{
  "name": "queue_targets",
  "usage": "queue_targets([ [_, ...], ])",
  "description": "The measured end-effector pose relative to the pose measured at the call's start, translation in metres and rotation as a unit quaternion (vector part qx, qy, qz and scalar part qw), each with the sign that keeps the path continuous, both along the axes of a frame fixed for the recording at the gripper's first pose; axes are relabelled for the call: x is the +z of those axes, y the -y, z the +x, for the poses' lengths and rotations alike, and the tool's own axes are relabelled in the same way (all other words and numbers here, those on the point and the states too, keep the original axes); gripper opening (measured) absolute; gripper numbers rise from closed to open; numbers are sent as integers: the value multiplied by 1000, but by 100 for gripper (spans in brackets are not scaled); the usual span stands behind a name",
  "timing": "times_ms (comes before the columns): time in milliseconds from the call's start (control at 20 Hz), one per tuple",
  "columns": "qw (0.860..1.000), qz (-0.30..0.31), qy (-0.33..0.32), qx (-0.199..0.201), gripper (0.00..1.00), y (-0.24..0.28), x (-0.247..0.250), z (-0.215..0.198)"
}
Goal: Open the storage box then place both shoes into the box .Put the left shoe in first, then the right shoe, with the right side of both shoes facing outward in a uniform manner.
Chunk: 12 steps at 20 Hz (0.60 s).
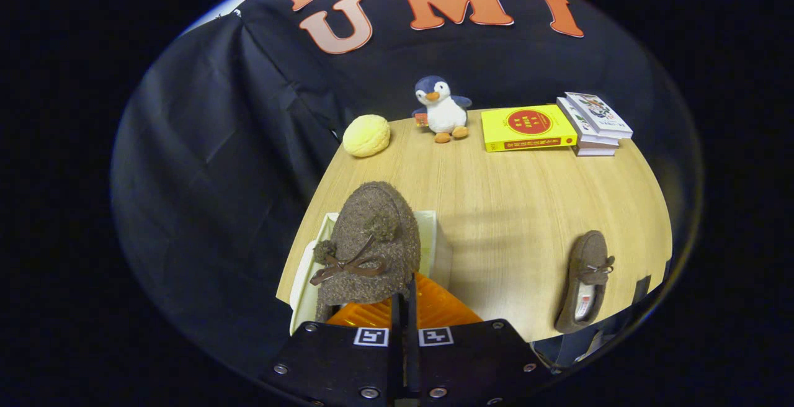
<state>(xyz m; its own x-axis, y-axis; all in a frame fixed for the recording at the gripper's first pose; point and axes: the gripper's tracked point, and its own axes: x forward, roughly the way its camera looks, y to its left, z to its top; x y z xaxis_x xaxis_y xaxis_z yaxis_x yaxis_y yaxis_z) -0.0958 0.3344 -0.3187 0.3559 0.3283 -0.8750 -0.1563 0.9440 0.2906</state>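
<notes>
My gripper [403, 308] is shut on a brown fuzzy shoe [372, 239] with a bow and pompoms, pinching the edge of its opening. The shoe hangs toe-away above the open storage box [428, 233], whose white walls show on both sides of it and whose orange lid or door [434, 308] lies just ahead of the fingers. The second brown shoe [586, 280] lies on the wooden table [508, 208] to the right of the box, near the table's front edge, sole down with its opening toward me.
At the back of the table stand a yellow round plush [366, 136], a penguin toy [441, 109], a yellow book [527, 128] and a stack of books [595, 125]. Black cloth hangs along the table's left side.
</notes>
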Motion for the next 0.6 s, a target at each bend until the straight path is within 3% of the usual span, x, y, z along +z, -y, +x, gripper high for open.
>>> queue_targets([
  [600,993,-65,-96,24,3,-77,-90,-34],
])
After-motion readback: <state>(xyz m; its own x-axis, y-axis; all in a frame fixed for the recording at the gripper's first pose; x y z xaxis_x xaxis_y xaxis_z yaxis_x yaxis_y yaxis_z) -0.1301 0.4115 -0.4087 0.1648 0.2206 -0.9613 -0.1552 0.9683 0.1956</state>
